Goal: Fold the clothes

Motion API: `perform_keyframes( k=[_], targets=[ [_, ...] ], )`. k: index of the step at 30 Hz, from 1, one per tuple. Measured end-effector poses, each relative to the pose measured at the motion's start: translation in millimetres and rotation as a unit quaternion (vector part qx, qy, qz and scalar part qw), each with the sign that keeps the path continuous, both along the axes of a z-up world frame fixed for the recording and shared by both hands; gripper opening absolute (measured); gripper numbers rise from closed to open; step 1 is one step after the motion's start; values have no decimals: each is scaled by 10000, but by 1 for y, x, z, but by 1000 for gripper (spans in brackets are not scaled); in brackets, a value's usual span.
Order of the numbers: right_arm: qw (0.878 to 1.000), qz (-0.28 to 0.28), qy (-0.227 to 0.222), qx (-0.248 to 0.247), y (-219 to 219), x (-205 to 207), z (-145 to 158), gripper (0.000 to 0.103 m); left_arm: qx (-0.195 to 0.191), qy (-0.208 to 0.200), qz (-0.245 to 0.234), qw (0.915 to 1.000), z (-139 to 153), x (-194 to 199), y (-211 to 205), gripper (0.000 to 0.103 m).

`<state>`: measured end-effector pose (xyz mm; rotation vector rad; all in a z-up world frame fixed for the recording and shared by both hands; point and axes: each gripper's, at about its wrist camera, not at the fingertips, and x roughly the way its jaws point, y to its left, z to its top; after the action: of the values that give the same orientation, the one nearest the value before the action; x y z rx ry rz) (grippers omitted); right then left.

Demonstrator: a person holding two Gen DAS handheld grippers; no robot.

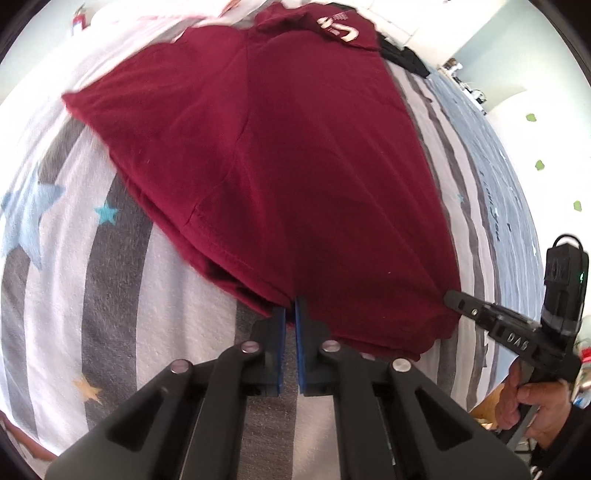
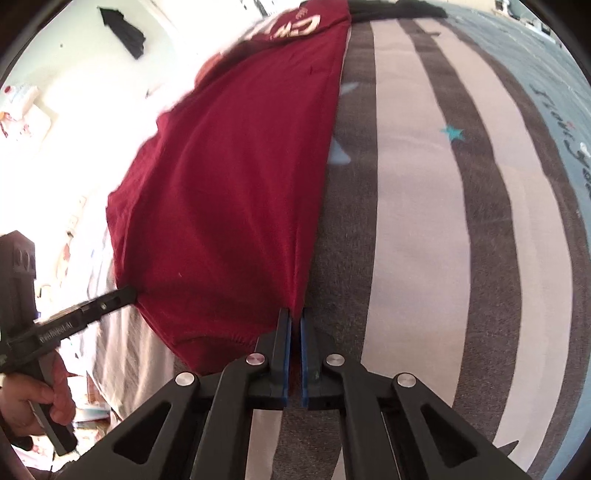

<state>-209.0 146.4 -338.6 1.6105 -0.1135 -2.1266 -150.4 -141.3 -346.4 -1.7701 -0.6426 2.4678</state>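
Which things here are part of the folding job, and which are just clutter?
In play:
maroon shirt, lying on the striped bedspread
left gripper, shut on its hem
right gripper, shut on its hem

Lying about:
black garment beyond the shirt
red bottle, far corner

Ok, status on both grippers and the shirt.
Left gripper shut on maroon shirt hem. Right gripper shut on its other corner. Nothing in the way on striped bedspread.
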Motion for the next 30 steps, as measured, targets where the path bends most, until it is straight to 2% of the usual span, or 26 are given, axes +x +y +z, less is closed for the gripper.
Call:
perform_keyframes(
  k=[5,9,12,18,21,24,27,30],
  targets=[
    [9999,-18,-70,104,9,9,6,10,-42,-286,108,9995,5,20,-23,3],
    [9994,-122,39,313,16,10,22,10,-406,80,327,9986,28,23,-54,5],
    [9989,-185,338,277,8,-6,36,10,-742,492,490,9948,37,-4,-83,13],
    [9958,-9,921,18,-42,-59,42,10,-1451,1060,350,9831,35,-70,-125,13],
    [9950,-31,1002,-4,-73,-86,33,10,-1650,1062,249,9802,24,-89,-141,13],
    [9949,-113,993,95,-99,-102,20,10,-1821,851,218,9794,8,-91,-169,13],
    [9961,-325,777,246,-105,-103,3,10,-1767,815,328,9803,0,-74,-195,13],
    [9958,-434,712,373,-95,-85,-5,11,-1774,719,427,9806,1,-52,-212,13]
  ],
)
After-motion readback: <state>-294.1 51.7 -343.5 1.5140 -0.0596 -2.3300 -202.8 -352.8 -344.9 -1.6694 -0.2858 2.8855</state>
